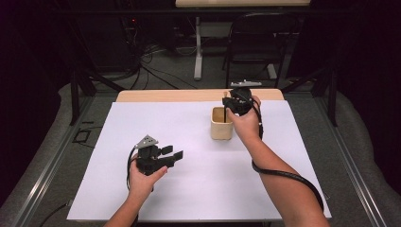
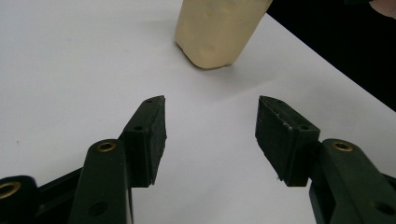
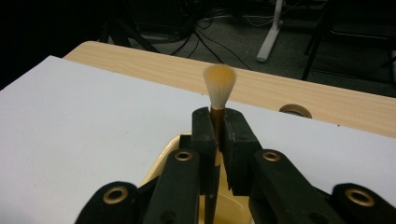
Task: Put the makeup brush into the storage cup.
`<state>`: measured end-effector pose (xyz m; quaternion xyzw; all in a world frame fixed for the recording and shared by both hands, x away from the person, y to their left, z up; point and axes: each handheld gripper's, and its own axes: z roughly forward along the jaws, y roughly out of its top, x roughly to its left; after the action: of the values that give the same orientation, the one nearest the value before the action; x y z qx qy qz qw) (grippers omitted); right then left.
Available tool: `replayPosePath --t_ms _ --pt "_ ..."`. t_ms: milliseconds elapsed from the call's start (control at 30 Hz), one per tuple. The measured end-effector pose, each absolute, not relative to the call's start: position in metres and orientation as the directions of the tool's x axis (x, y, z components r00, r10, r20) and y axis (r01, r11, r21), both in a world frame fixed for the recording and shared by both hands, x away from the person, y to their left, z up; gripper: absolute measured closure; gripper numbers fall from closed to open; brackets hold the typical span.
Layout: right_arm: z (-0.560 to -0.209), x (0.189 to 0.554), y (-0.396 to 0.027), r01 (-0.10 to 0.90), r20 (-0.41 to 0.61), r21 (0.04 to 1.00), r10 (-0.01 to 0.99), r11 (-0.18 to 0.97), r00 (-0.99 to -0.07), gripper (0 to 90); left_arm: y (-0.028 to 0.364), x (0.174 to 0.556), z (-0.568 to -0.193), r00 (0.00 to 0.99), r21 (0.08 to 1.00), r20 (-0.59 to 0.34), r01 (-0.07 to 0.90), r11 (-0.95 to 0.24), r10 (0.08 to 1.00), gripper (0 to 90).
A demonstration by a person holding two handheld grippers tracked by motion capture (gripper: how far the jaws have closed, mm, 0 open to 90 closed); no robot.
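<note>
We hold brush (image 3: 219, 88) upright in right gripper (image 3: 217, 122), jaws clamped on handle just under bristles, tuft up. Handle's long axis runs straight down into wooden cup (image 1: 221, 123) directly beneath jaws. Our judgement: coming move is vertical drop. Left gripper (image 1: 171, 154) well apart on tabletop (image 1: 189, 189), jaws wide, empty, pointing toward cup.

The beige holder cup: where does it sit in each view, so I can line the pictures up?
High view: the beige holder cup stands right of centre on the white sheet, just below the right tool.
Left gripper view: at the top centre, beyond the open jaws.
Right gripper view: its rim shows at the bottom, under the jaws that clamp the brush.
Shared landmark: the white sheet.
</note>
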<state>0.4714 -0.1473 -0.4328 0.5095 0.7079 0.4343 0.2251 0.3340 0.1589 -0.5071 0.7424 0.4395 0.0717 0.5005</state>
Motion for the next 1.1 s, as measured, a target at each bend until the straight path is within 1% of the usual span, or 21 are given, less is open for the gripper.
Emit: replayPosePath --t_ms 600,1100 --pt "-0.44 0.47 -0.147 0.524 0.116 0.845 0.917 0.111 -0.382 84.1 0.159 0.334 -0.507 0.603 0.802 -0.333 0.585 -0.118 0.725 43.3" --pt "-0.448 0.47 -0.145 0.542 0.107 0.83 0.916 0.132 -0.387 84.1 0.159 0.334 -0.508 0.599 0.804 -0.333 0.584 -0.114 0.728 43.3"
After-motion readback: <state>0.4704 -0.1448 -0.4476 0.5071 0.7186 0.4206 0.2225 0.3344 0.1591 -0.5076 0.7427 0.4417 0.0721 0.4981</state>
